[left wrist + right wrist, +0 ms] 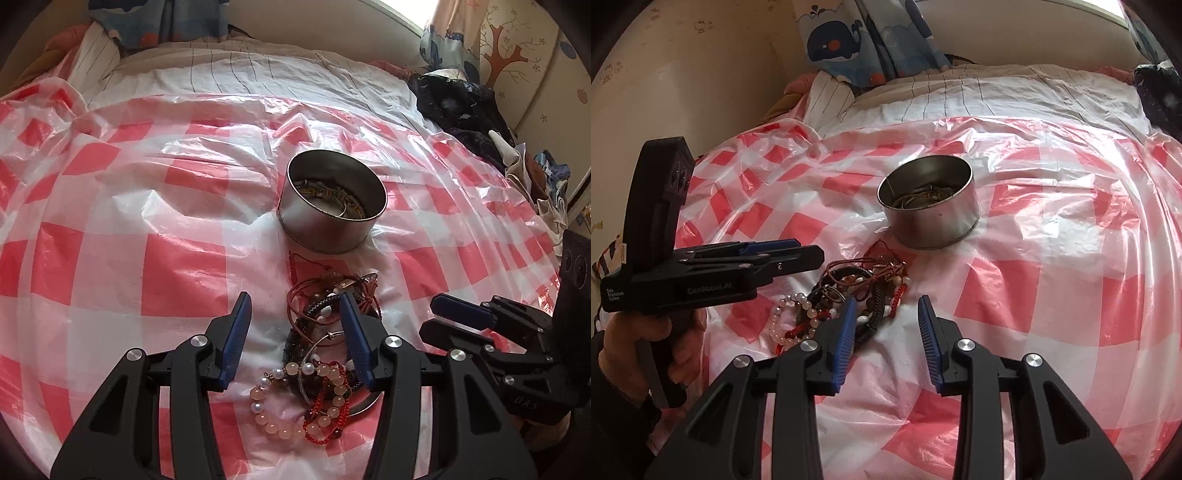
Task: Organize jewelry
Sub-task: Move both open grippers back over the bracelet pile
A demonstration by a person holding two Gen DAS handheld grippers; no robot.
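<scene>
On bed (280,74), red-checked plastic sheet (110,221)

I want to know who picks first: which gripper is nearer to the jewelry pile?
Left. The left gripper hangs open right over the jewelry pile; the right gripper is open beside it, over the checkered sheet.

Left gripper (295,306): black two-finger frame with blue ribbed pads, jaws standing apart, nothing pressed between the pads, pointing steeply down.
Left gripper, seen from the right wrist: level at the left of that view, side-on (809,253).
Left hand (646,347): wrapped around the black handle below the left gripper's body, dark sleeve at the wrist.
Right gripper (886,308): same black frame and blue pads, jaws parted, nothing between them, tilted downward.
Right gripper, seen from the left wrist: at the right edge, fingers pointing left (434,314).
</scene>
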